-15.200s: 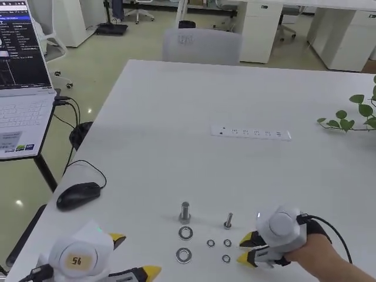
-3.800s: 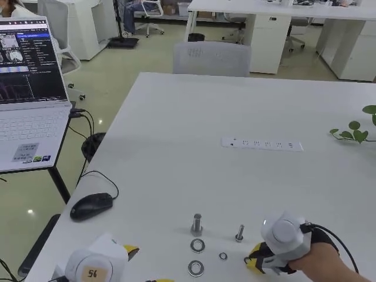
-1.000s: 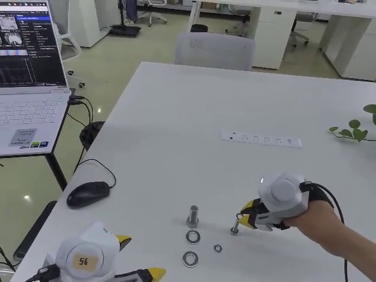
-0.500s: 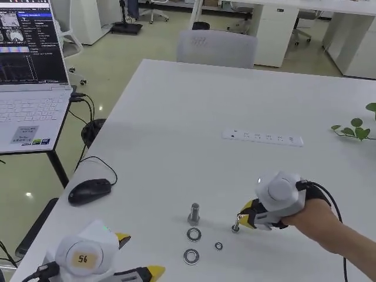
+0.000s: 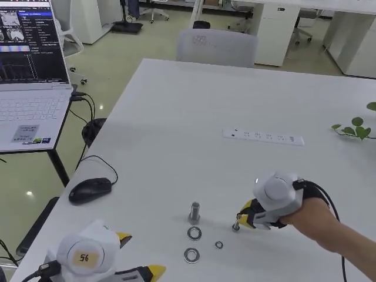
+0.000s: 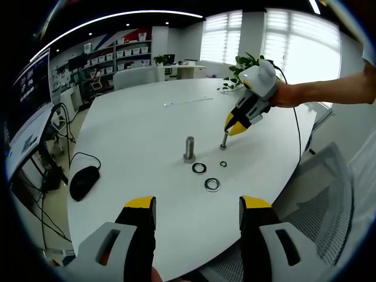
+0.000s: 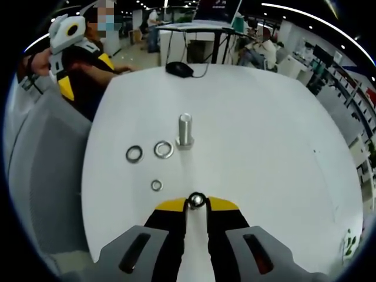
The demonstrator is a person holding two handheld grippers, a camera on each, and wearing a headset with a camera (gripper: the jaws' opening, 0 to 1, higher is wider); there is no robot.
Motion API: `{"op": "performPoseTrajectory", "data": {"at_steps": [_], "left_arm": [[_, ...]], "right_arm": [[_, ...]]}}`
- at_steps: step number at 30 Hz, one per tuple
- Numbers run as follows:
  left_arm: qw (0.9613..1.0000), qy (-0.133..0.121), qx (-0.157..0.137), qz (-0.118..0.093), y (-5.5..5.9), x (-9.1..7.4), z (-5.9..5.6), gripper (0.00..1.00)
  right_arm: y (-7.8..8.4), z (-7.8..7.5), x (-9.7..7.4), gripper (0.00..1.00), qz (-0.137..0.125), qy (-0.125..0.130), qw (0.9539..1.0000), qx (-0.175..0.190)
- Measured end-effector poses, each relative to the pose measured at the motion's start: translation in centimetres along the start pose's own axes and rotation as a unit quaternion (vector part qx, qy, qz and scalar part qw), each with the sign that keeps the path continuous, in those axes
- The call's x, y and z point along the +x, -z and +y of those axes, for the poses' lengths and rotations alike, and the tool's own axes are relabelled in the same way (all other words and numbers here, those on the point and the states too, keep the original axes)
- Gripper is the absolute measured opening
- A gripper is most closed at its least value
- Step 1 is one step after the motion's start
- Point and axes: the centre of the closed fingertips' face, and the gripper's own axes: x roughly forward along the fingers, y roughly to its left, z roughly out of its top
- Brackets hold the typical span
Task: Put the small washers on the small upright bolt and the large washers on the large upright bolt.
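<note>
Markings: the left gripper (image 5: 136,255) carries a round yellow label reading "56" on its white housing. The laptop (image 5: 26,76) screen and the stickers below its keyboard show text too small to read.

Task items, all bare grey metal, on the white table (image 5: 176,117):
- Large bolt (image 5: 194,212): upright on its head, thick smooth shank.
- Small bolt (image 5: 236,225): upright, thin, just to the right of the large bolt in the head view.
- Two large washers (image 5: 194,233) (image 5: 191,255): lying flat in a line on the near side of the large bolt, apart from each other.
- Loose small washer (image 5: 218,245): flat on the table, near the small bolt's base and not touching it.

Right gripper (image 5: 242,219): jaws drawn close together with a narrow gap, yellow tips at the top of the small bolt. In the right gripper view they are clamped on a gripped washer (image 7: 196,200), a small ring with a dark centre. Whether it is already threaded over the bolt cannot be made out.

Left gripper: jaws wide apart, holding nothing, at the near table edge, well clear of the hardware.

Other items: black mouse (image 5: 90,190) with its cable at the left edge, white power strip (image 5: 263,138) further back, green plant (image 5: 355,129) at far right.
</note>
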Motion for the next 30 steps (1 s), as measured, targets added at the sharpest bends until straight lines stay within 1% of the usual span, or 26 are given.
{"op": "performPoseTrajectory", "data": {"at_steps": [18,23,26,27,30], "left_arm": [[1.0000,-0.001,-0.003,0.000,0.18,-0.08,-0.01,0.56],[1.0000,-0.001,-0.003,0.000,0.17,-0.12,-0.01,0.56],[1.0000,-0.001,-0.003,0.001,0.22,-0.16,-0.01,0.56],[1.0000,-0.001,-0.003,0.001,0.26,-0.12,0.03,0.56],[1.0000,-0.001,-0.003,0.002,0.32,-0.11,0.03,0.56]], "right_arm": [[-0.38,0.06,0.21,0.14,0.004,0.000,1.0000,-0.001],[-0.21,0.14,0.22,0.14,0.012,0.001,0.9999,-0.006],[-0.04,0.25,0.14,0.14,0.022,0.001,0.9997,-0.012],[0.12,0.32,0.13,0.13,0.029,-0.001,0.9995,-0.015],[-0.08,0.36,0.11,0.13,0.033,-0.001,0.9992,-0.021]]}}
